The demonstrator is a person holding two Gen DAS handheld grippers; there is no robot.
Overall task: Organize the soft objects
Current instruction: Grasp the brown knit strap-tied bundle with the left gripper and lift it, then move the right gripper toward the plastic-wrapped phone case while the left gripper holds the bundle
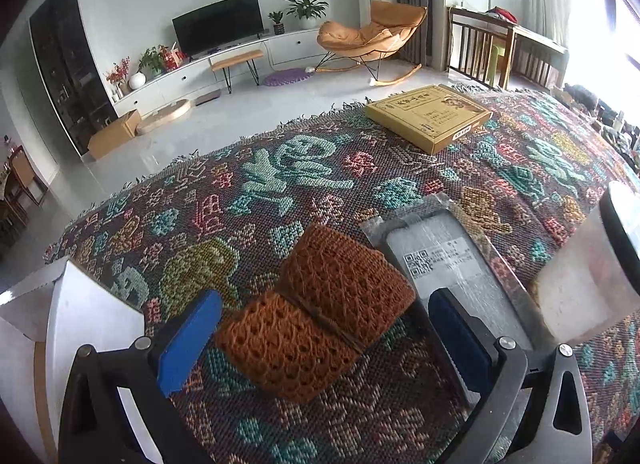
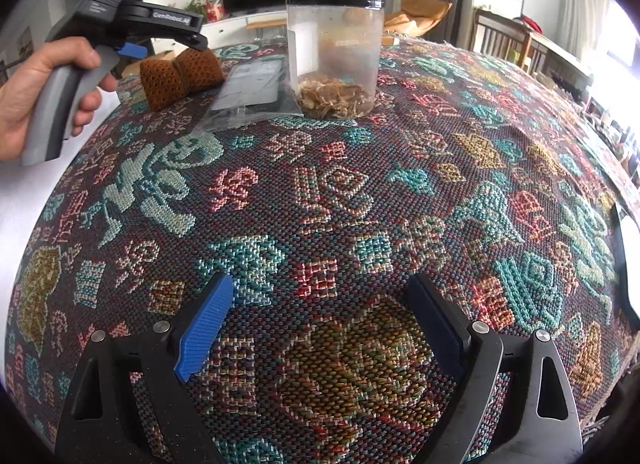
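A brown knitted piece (image 1: 316, 312), folded and soft, lies on the patterned woven cloth (image 1: 280, 176). My left gripper (image 1: 326, 298) is open and straddles it, with one blue pad (image 1: 192, 340) at its left edge and the other just off its right side. The right wrist view shows the same knitted piece (image 2: 180, 76) at the far left, with a hand (image 2: 40, 92) holding the left gripper (image 2: 198, 34) over it. My right gripper (image 2: 320, 284) stands open low over bare cloth (image 2: 328, 192), with nothing between its fingers.
A clear bag with a flat grey item (image 1: 444, 260) lies right of the knitted piece, beside a clear black-lidded jar (image 2: 335, 52) of dried bits. A yellow box (image 1: 430, 116) sits near the far fringed edge. A white object (image 1: 80, 324) stands at the left.
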